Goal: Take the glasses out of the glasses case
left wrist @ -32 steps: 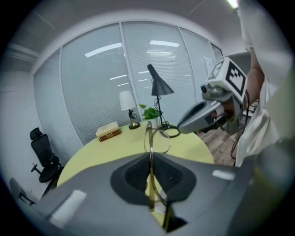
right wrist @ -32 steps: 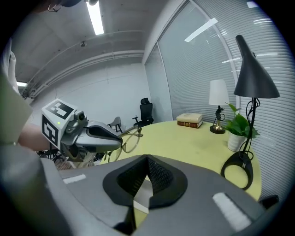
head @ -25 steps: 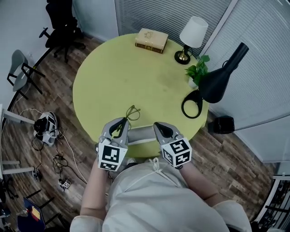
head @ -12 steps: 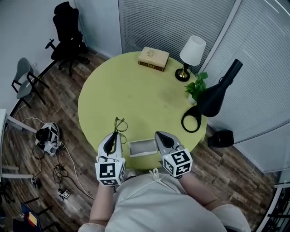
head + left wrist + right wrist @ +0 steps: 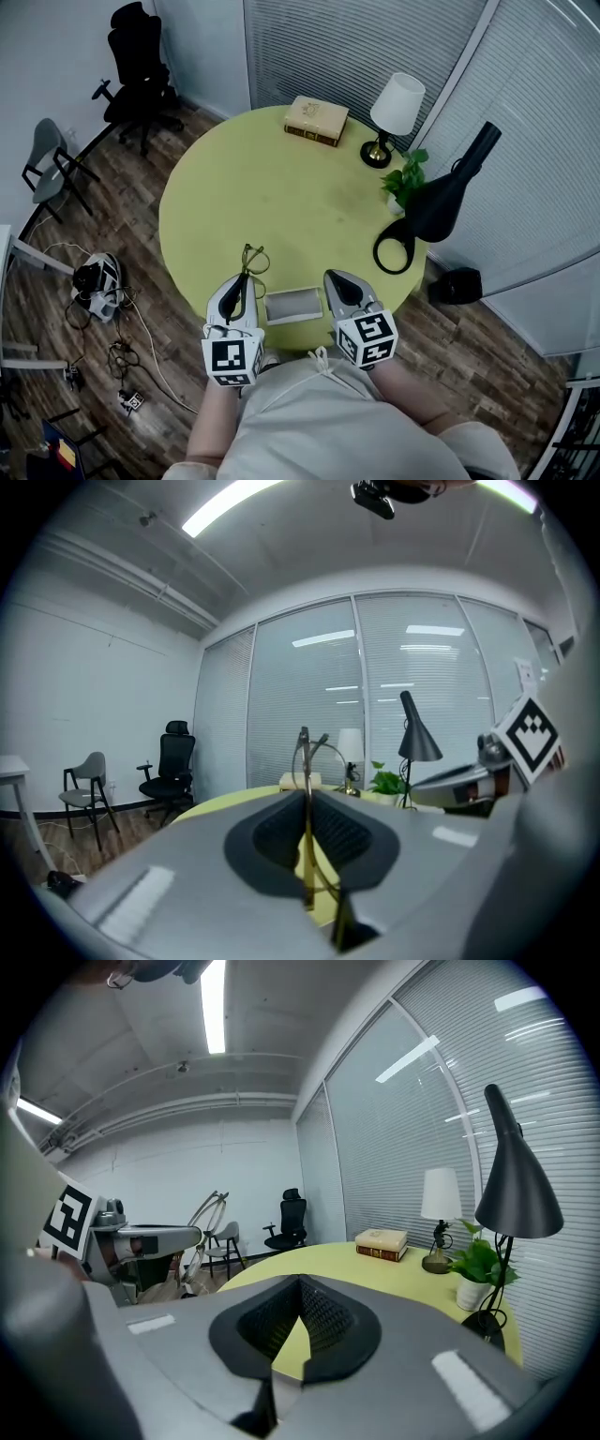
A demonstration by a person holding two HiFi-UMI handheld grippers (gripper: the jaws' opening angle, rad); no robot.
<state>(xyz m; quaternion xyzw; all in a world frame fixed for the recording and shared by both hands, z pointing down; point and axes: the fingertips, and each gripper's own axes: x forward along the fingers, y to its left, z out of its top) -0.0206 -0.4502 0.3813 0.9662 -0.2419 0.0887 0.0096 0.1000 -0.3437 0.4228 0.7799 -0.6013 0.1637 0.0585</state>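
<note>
My left gripper (image 5: 241, 281) is shut on the gold-rimmed glasses (image 5: 252, 258), which stick out past its tips above the round yellow-green table (image 5: 281, 187). In the left gripper view the thin frame (image 5: 305, 780) stands clamped upright between the jaws of the left gripper (image 5: 306, 797). The grey glasses case (image 5: 293, 305) lies near the table's front edge, between both grippers. My right gripper (image 5: 335, 279) sits just right of the case, shut with nothing in it. The right gripper view shows the right gripper (image 5: 300, 1284) closed, and the glasses (image 5: 208, 1215) off to the left.
A book (image 5: 316, 120), a white table lamp (image 5: 394, 105), a small plant (image 5: 405, 183) and a black desk lamp (image 5: 441, 199) stand along the table's far and right side. Chairs (image 5: 141, 70) and cables (image 5: 98, 281) are on the wooden floor to the left.
The left gripper has drawn left, away from the case, with the glasses in it. In the last half second almost nothing has moved; the right gripper stays by the case.
</note>
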